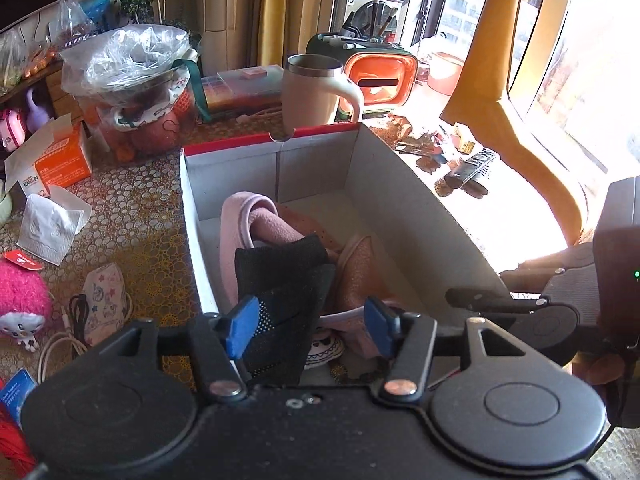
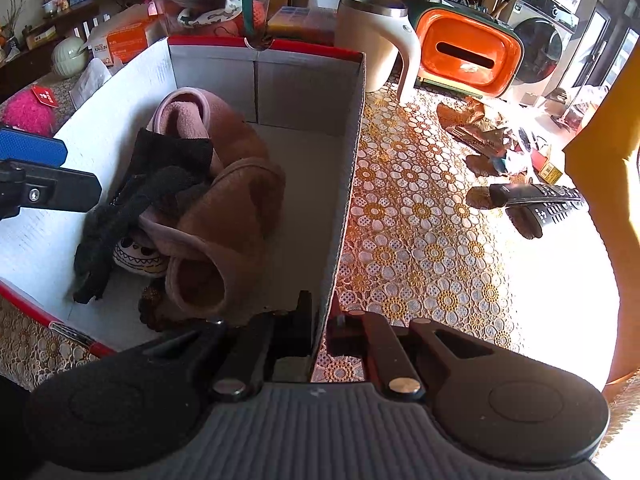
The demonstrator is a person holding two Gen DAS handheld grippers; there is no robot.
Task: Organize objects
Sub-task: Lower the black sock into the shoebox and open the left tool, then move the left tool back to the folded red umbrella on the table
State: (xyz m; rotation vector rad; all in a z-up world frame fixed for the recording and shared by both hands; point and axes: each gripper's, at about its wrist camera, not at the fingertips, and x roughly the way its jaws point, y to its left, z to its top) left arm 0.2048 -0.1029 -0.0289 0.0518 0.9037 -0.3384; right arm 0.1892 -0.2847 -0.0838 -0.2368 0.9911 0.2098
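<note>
My left gripper (image 1: 308, 330) body blocks the near end of the box (image 1: 400, 200) in the left wrist view, so the black sock (image 1: 280, 280) bottom is hidden. Patterned item (image 2: 136, 256) mostly buried under the pink socks (image 2: 224, 208); can't tell what it is. Right gripper (image 2: 318, 320) pads hidden behind box wall. Window area blown out, remote (image 2: 536, 200) buttons unreadable. Pink plush (image 1: 20, 300) cut by frame edge.

Black sock (image 2: 132, 204), pink socks (image 2: 224, 200) – heaped in box (image 2: 348, 184)
</note>
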